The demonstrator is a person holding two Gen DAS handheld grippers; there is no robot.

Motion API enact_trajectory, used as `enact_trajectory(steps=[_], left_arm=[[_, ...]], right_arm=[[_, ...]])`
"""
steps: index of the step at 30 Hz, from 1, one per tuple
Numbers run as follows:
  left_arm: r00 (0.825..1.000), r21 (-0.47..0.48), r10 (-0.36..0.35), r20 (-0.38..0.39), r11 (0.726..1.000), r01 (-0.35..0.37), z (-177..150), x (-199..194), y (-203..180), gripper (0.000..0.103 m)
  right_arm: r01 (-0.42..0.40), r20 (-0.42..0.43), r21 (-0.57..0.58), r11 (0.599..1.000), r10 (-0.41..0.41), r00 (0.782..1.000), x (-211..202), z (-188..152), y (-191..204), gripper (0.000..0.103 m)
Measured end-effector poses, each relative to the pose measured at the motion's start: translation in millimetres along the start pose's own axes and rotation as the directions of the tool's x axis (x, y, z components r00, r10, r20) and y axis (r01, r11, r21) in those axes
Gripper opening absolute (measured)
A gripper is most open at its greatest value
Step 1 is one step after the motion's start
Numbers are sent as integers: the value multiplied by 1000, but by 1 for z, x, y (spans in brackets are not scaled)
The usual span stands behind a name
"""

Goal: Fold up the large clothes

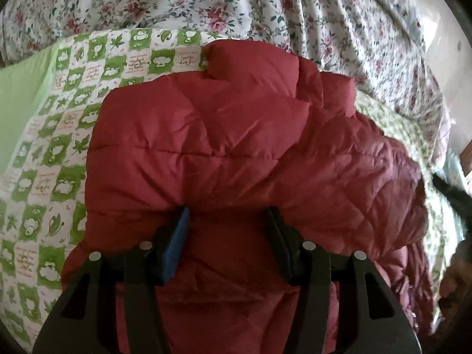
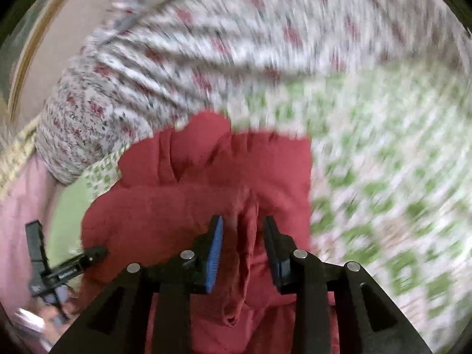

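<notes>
A red quilted puffer jacket [image 1: 224,135] lies bunched on a green-and-white patterned bed cover [image 1: 59,135]. My left gripper [image 1: 228,215] is right over the jacket with its jaws wide apart and the padding bulging between the fingers; nothing is pinched. In the blurred right wrist view the same jacket [image 2: 177,194] fills the centre. My right gripper [image 2: 242,224] stands with its jaws narrowly apart around a raised fold of the red fabric [image 2: 244,253]; whether they press it is unclear. The left gripper's body [image 2: 56,271] shows at the lower left.
A floral quilt [image 1: 236,3] is heaped behind the jacket and runs along the right side. A plain green sheet [image 1: 20,103] lies at the far left. The right wrist view shows the floral quilt [image 2: 206,44], a pink cloth [image 2: 17,221] and a wooden frame edge [image 2: 32,47].
</notes>
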State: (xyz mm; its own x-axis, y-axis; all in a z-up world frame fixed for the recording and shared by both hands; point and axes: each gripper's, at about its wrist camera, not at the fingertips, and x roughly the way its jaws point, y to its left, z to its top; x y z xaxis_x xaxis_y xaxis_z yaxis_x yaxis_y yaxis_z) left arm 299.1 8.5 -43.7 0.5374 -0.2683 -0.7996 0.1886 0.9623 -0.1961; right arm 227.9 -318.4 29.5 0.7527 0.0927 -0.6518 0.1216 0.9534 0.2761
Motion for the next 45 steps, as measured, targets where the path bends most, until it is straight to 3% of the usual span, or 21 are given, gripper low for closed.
enact_trajectory(steps=[1,4,7,9,12,16,21,25,45], left_arm=[[1000,4,6,1,1000,-6,-1,-1,0,53],[1000,23,26,1,999,-26,-2,0,-3,53],[999,26,50,4,998,-50,-1,-6,-2,53],[998,22,55,30,998,-56,0,-17,-3,52],[995,47,69,70,996,-72,3,-27,-3,53],[994,46,109,-12,993,-108,5,-2,10,53],[991,62,130,-21,990,-128,3,8,13,53],[992,66,129,-19,990,-127,2,10,13,53],[988,64,147,-40,987,-145,-3,13,19,55]], right_arm=[[-12,8,-33,999,13,1000,-3,0,9,35],[-62,-93,-138,988,50,994,16,-9,37,40],[-21,-213,-205,979,-24,977,54,-28,47,40],[-12,-241,-198,980,-37,970,70,-37,41,40],[-15,-231,-181,983,-28,973,78,-41,34,40],[-9,-230,-179,984,-33,973,77,-41,35,40],[-5,-152,-168,986,-21,988,54,-37,40,40],[3,-230,-144,990,-36,973,77,-43,27,40],[-6,-229,-145,989,-27,973,86,-49,24,40]])
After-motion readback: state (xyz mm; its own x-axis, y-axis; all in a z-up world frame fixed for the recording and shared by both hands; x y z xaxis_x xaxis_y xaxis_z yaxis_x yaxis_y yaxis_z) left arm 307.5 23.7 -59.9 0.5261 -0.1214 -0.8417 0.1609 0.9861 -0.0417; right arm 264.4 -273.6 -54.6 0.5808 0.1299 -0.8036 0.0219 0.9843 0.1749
